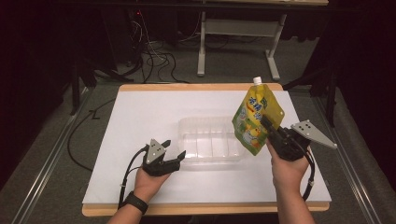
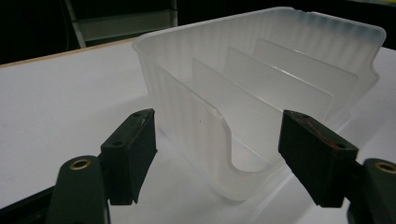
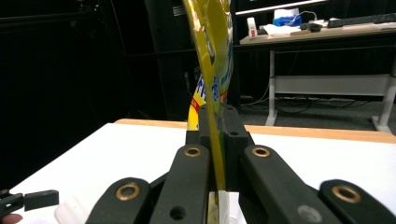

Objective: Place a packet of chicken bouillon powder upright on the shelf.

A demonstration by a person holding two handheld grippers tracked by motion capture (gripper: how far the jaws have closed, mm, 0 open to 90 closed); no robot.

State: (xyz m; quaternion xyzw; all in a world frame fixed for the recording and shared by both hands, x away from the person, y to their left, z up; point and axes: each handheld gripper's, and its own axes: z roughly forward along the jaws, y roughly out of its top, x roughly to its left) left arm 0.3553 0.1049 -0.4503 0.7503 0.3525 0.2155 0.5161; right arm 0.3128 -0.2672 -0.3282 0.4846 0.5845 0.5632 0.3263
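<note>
The right claw (image 1: 271, 128) pinches the yellow pouch (image 1: 256, 119) tight, holding it up beside the clear bin (image 1: 210, 140), ready to drop in. The left claw (image 1: 173, 150) is let go and wide, with the bin's end just ahead between its jaws, likely to steady it.

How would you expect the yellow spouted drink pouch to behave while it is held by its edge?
Likely floppy: the yellow spouted drink pouch curves above the right tongs in the right gripper view, where its thin edge is pinched. Its bulging body suggests liquid, so it may sag or swing. The glossy film could slip in a light grip.

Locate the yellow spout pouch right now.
In the high view, the pouch is held upright in the right gripper, just right of the clear bin.
</note>
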